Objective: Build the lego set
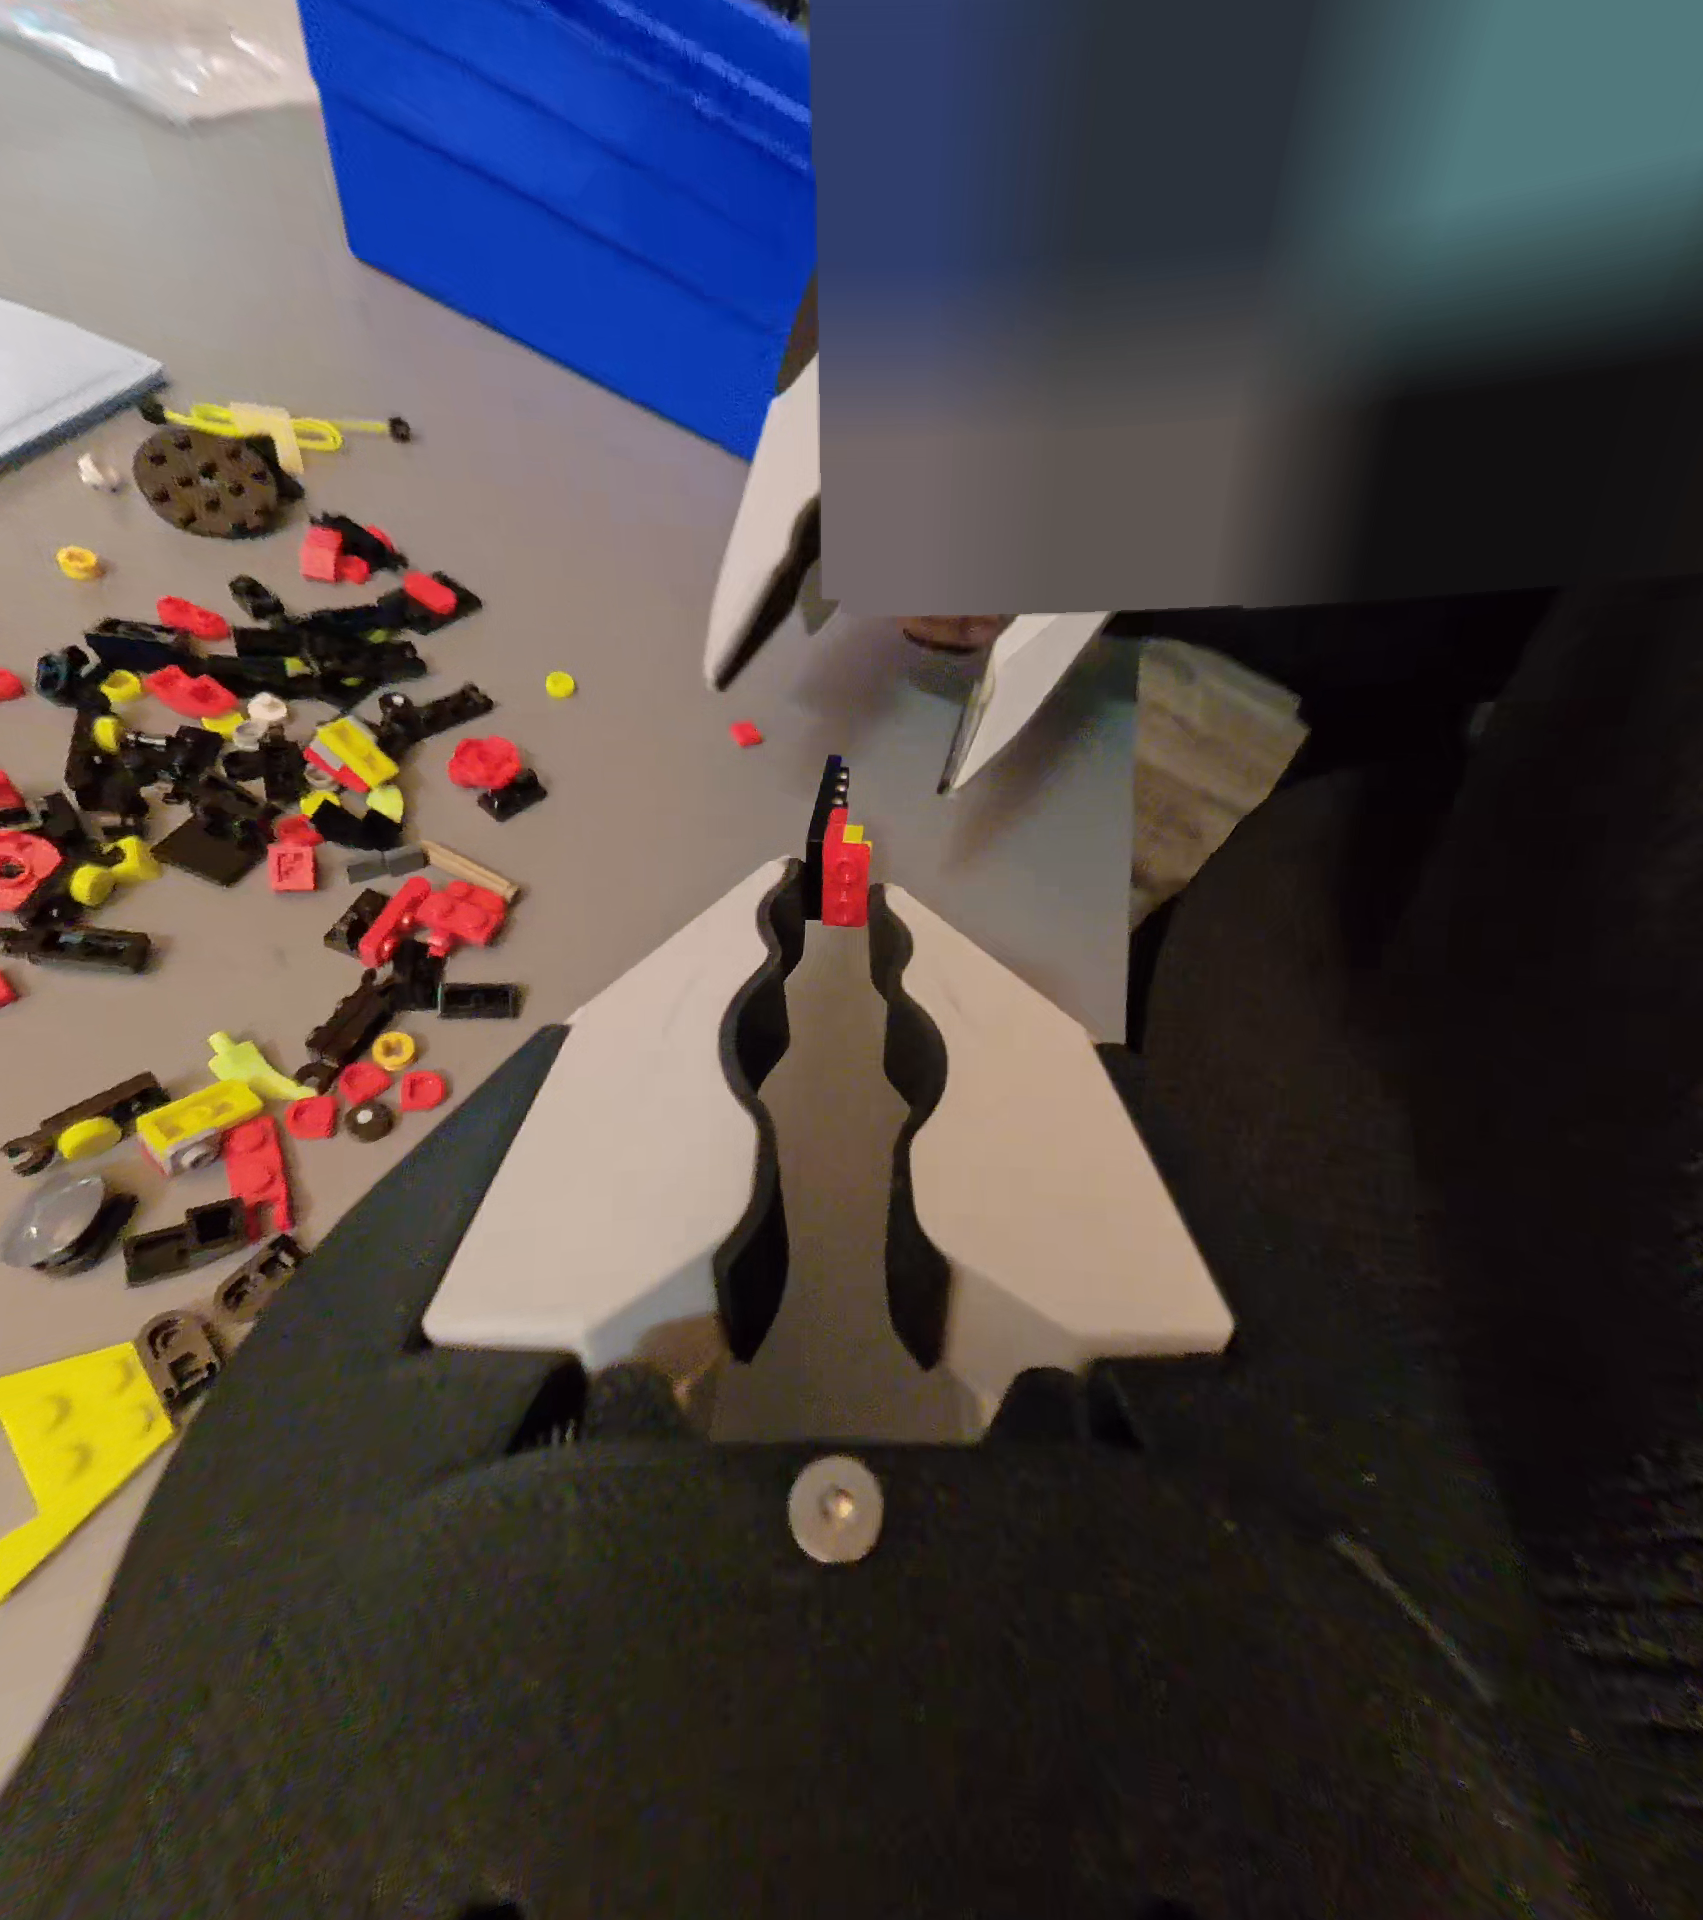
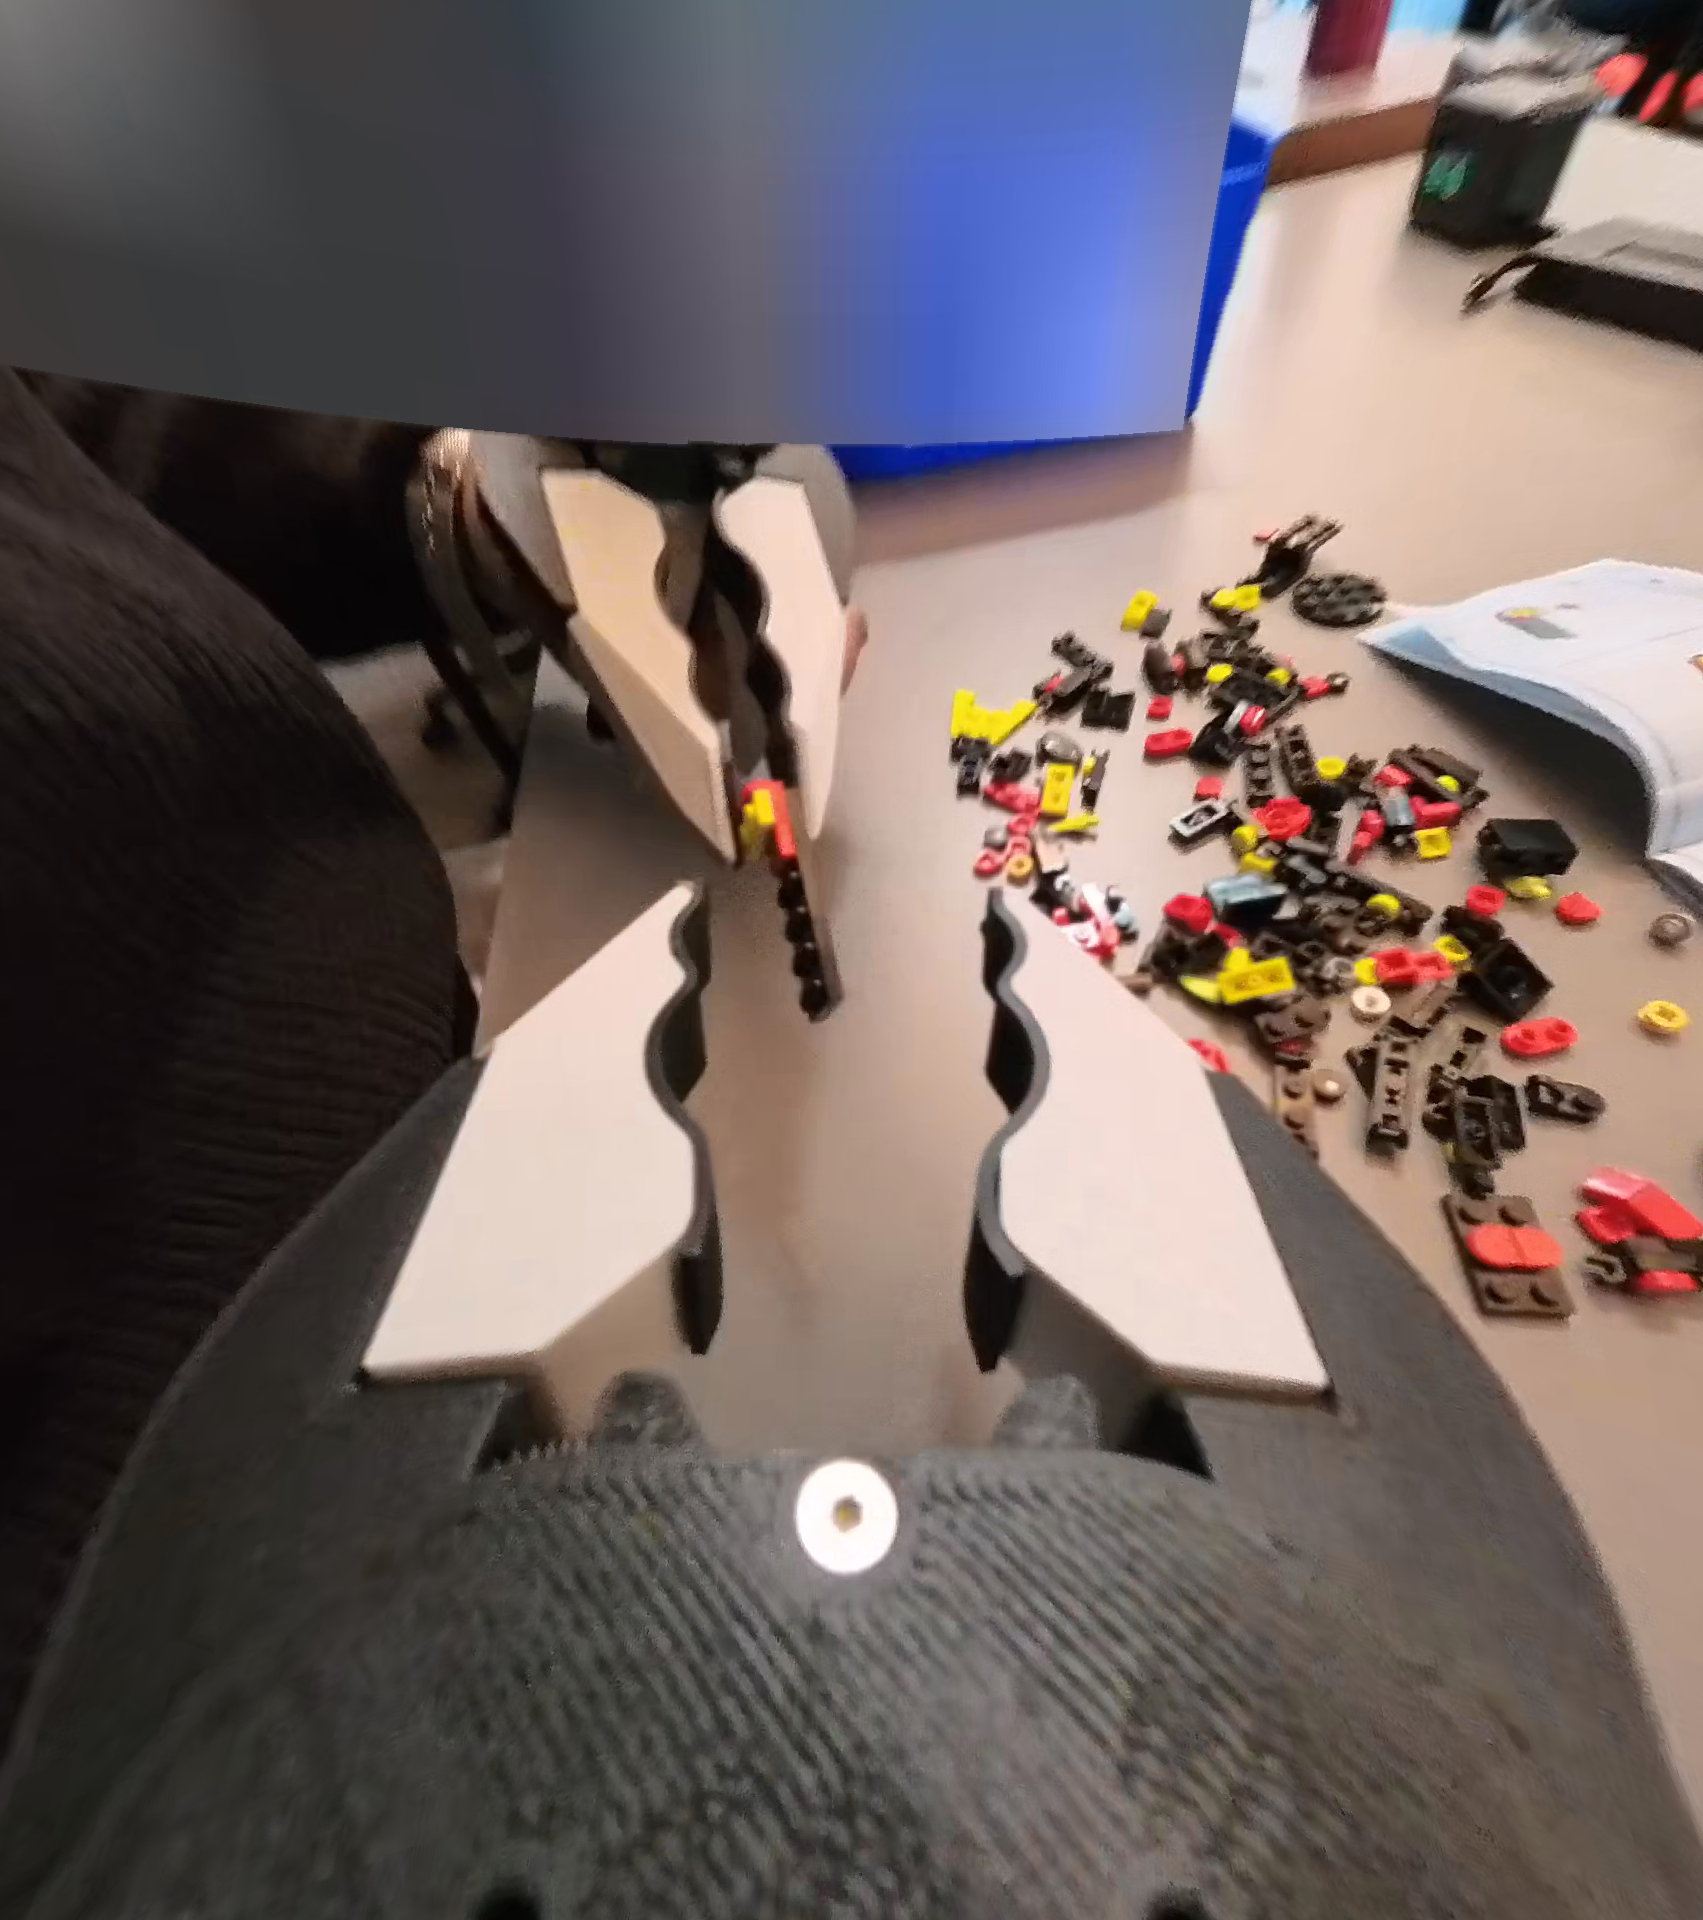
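Two grippers are in view. The left gripper (image 1: pixel 834 891) is clamped on one small assembly (image 1: pixel 842 868): a long black studded plate carrying a red piece and a yellow piece at the gripped end. The assembly is held above the grey counter (image 1: pixel 618 582), clear of its surface, with the black plate projecting toward the right gripper (image 2: pixel 842 904). The right gripper's fingers stand well apart and hold nothing; the free end of the black plate lies between its fingertips without visible contact.

One loose pile of bricks (image 1: pixel 203 831) lies on the counter to the left of the held assembly, in black, red and yellow; the pieces are too many and too overlapped to count. One large yellow wedge plate (image 1: pixel 47 1444) lies at the pile's near edge, and one black round plate (image 1: pixel 208 480) at its far edge.

One open instruction booklet (image 2: pixel 1605 686) lies beside the pile. One blue bin (image 1: pixel 577 197) stands behind the pile; its contents are not visible.
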`<state>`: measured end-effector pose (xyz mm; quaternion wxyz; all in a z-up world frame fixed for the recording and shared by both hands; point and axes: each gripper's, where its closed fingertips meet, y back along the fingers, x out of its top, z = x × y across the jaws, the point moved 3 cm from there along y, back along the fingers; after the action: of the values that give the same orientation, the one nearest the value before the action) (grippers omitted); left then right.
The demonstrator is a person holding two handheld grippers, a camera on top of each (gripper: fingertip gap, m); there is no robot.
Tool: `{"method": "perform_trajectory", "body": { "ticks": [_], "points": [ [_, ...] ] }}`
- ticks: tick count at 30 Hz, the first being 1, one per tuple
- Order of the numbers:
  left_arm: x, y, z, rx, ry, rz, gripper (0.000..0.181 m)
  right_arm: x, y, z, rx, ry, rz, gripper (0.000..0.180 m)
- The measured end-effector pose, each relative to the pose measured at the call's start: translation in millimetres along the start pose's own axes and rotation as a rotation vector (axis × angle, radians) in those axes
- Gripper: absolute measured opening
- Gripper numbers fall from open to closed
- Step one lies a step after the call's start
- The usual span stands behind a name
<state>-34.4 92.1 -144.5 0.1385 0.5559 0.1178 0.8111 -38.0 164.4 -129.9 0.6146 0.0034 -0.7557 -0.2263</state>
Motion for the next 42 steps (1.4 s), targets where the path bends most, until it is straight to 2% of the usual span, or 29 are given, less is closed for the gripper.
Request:
{"method": "perform_trajectory", "body": {
  "ticks": [6,11,17,26,42],
  "points": [
    [19.6,5.5,10.7,-0.060,0.004,0.136,0.009,15.5,3.5,-4.5,0.069,-0.097,0.133,0.049],
    [33.4,7.8,18.3,-0.079,-0.008,0.232,0.009,35.0,3.5,-16.1,0.122,-0.142,0.260,0.032],
    [43.9,10.8,25.4,-0.106,-0.020,0.310,0.009,40.5,7.8,-20.6,0.151,-0.134,0.301,0.012],
    [46.7,10.2,31.1,-0.113,-0.047,0.332,0.009,44.6,7.9,-25.8,0.170,-0.120,0.321,0.004],
    [45.4,10.7,34.2,-0.160,-0.018,0.325,0.009,44.1,8.7,-28.8,0.213,-0.116,0.310,0.004]
  ]
}}
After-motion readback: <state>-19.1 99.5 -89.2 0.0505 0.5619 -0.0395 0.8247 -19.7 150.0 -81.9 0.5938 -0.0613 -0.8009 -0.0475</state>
